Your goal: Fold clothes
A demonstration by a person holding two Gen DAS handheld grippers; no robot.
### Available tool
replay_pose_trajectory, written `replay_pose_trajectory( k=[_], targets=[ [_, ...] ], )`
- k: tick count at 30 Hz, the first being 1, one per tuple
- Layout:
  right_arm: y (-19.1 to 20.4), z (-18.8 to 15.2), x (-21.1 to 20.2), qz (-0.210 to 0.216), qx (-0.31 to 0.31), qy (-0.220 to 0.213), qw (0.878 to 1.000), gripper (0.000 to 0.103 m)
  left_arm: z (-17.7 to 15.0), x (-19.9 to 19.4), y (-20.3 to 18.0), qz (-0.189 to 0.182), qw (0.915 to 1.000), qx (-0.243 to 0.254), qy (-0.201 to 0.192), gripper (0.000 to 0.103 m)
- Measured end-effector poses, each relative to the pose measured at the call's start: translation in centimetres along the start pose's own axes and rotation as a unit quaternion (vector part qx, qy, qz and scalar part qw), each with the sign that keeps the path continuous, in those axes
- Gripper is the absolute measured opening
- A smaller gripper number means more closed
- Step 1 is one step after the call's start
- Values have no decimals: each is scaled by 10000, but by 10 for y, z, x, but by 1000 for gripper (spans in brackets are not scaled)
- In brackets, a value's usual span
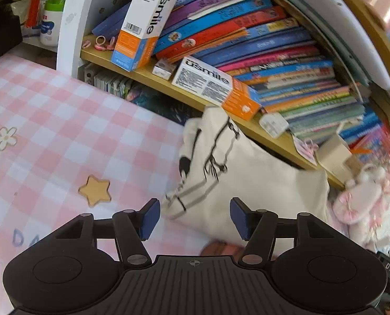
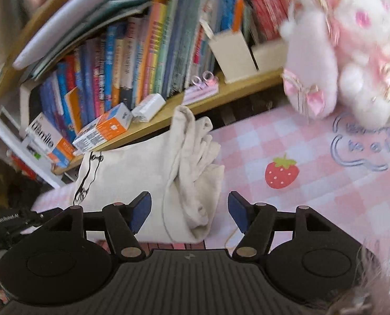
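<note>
Cream garment [image 1: 250, 181] folded into a soft, lumpy bundle on the pink-and-white checked mat [image 1: 71, 131], pushed up against the lower edge of the wooden shelf [image 1: 147, 74]. Black line print on one face, matte cotton-like weave, rumpled folds and a rolled hem [image 2: 195, 173] along the side seen from the right wrist.

Left gripper [image 1: 195, 218] – black ribbed plastic body, flat blue pads, jaws parted with nothing pressed between them; garment edge lying just beyond the tips. Right gripper [image 2: 189, 211] likewise spread, blue pads clear of the cloth, the rolled hem sitting in the gap without contact.

On the mat: a flat tan star [image 1: 95, 190], a white flower [image 1: 5, 137], a red strawberry [image 2: 281, 172]. On the shelf: slanted glossy books [image 1: 260, 42] and two rectangular cardboard boxes [image 1: 146, 23] in white and orange. Fluffy pink-and-white plush [image 2: 352, 52] with satin bows, near the mat's far corner – blurred.
</note>
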State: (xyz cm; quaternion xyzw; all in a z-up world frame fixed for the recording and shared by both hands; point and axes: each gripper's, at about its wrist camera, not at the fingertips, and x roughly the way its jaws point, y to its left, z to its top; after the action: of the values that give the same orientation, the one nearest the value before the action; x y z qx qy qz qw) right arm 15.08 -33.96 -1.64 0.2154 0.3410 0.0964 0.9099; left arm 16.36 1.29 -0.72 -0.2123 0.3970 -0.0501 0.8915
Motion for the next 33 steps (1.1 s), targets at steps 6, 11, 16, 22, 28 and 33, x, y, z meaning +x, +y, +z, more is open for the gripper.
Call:
replay_pose_trajectory(
  k=[6,11,16,22,28,33],
  targets=[
    [22,-15,-29,0,-413,-162,9990,67,-18,-31,-5,71,9996,251,-92,61],
    [39,-31,-50,-29,-807,-193,9965,71,-32,-51,-12,123,9985,509,-175,67],
    [52,-43,-68,-30,-1143,-178,9933,77,-43,-64,-19,223,9969,734,-164,67],
    [62,-53,-86,-183,-1359,-254,9902,85,-57,-82,-24,432,9943,903,-371,82],
    [64,-69,-99,-570,-1549,-285,9859,90,-72,-91,-28,596,9923,1020,-364,89],
    [66,-85,-108,-979,-1623,-350,9813,99,-88,-96,-32,622,9924,1028,-256,89]
  ],
)
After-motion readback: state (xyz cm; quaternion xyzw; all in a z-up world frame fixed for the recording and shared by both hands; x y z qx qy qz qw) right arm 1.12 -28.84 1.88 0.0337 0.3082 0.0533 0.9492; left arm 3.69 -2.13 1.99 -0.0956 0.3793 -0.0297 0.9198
